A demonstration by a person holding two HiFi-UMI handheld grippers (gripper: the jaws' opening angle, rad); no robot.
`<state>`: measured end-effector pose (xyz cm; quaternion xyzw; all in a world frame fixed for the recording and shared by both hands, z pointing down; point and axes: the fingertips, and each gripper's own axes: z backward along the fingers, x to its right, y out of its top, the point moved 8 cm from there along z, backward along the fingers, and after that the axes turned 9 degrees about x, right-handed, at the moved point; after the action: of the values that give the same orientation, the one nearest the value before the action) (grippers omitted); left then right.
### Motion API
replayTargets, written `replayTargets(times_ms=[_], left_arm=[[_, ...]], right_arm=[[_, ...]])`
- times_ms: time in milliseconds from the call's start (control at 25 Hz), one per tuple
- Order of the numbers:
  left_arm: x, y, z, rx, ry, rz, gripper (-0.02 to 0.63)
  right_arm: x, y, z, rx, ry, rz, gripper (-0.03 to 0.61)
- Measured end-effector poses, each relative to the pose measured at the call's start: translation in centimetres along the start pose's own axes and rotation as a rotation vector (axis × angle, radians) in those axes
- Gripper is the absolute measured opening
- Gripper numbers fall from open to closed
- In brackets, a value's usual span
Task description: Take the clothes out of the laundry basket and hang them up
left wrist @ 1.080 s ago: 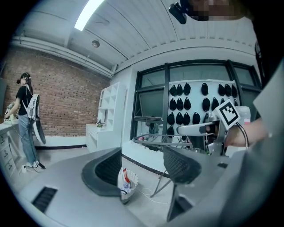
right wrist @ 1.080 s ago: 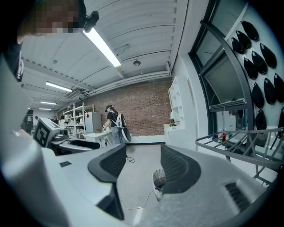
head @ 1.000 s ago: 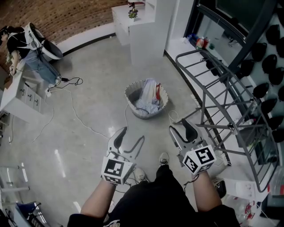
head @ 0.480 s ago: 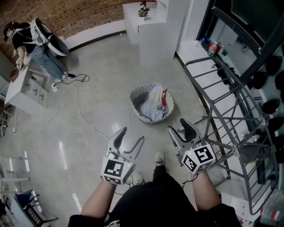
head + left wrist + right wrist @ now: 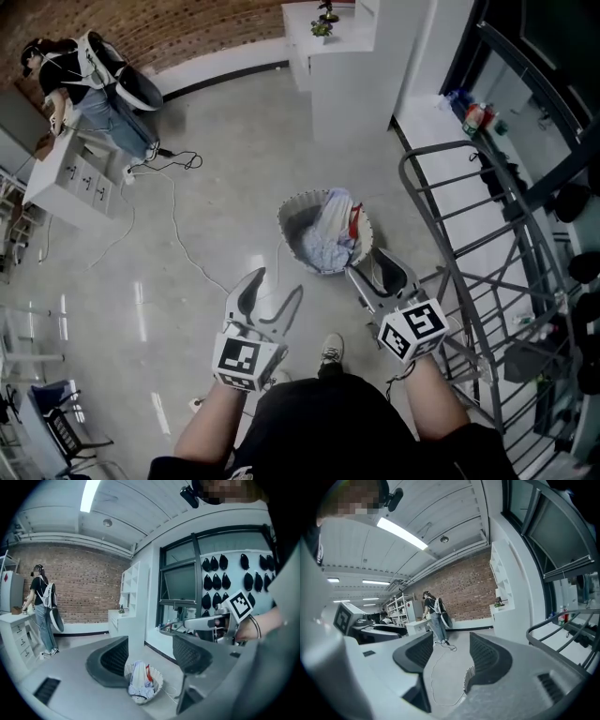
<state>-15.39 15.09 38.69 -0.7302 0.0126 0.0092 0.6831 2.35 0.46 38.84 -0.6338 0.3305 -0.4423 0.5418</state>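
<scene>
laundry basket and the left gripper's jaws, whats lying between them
Only bare grey floor, crossed by what looks like a thin white cable running from the laundry basket toward the left gripper. The head view shows it.

Legible text: none in any view | left gripper point(image 5: 270, 292) cube, lower centre of head view: black-and-white square marker, no letters or digits | right gripper point(image 5: 377, 275) cube, just right of it: same kind of marker | bottles point(image 5: 476, 114), upper right: labels too small to read
</scene>
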Motion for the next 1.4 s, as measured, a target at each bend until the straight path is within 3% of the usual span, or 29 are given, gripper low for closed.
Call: replayTargets(times_ms=[360, 640, 1400], left_arm=[[1.0, 0.3, -4.8, -0.012, 0.022, -0.003, 0.273], [-1.2, -0.2, -7.0, -0.012, 0.002, 0.015, 0.273], [-17.0, -3.7, -13.9, -0.070, -0.181, 0.075, 0.273]], right_arm=[[4.8, 0.0, -1.7, -0.018, 0.022, -0.025, 0.250], [5.8, -0.9, -3.5, -0.044, -0.007, -0.044, 0.250], [4.9, -3.8, -18.5, -0.091, -0.177, -0.077, 0.251]])
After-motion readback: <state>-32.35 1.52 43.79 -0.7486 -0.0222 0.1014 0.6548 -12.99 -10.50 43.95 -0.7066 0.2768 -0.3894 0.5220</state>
